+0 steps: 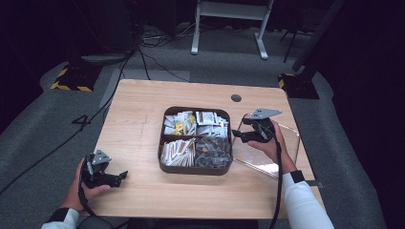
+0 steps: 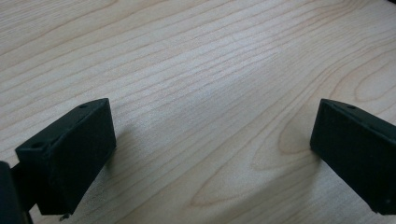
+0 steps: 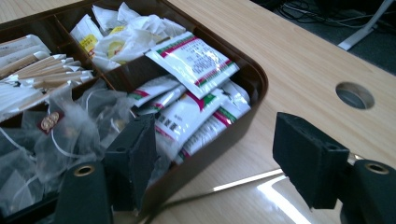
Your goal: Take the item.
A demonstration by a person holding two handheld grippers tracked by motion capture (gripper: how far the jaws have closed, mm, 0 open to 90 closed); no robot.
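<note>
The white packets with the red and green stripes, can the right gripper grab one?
Probably yes. The right gripper is open beside the box, whose white packets lie uncovered.

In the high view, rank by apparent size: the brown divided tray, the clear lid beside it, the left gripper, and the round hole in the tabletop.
1. Brown divided tray
2. Clear lid, partly covered by the right hand, so the gap is unsure
3. Left gripper
4. Round hole

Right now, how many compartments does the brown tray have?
4 in the brown tray: far left, mixed sachets; far right, white packets; near left, paper sticks; near right, mesh tea bags.
</note>
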